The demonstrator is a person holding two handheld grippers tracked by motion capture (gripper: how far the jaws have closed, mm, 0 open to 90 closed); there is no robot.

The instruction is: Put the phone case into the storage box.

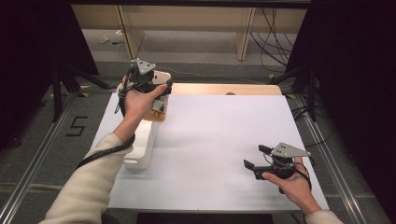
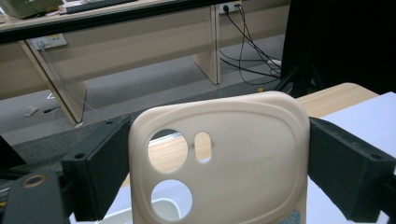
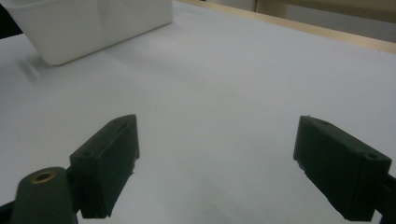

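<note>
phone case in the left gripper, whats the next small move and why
Probably lower it straight down toward the white bin. The left gripper is shut on the cream phone case, held upright and raised, and the bin's rim shows just under the case in the left gripper view. The right gripper rests open, apart on the white table, so the left one alone seems to have the job.

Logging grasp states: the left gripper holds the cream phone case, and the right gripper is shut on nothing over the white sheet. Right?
Not quite. The right gripper is open, not shut: the right gripper view shows its fingers wide apart over the white sheet. The left gripper does hold the cream phone case.
</note>
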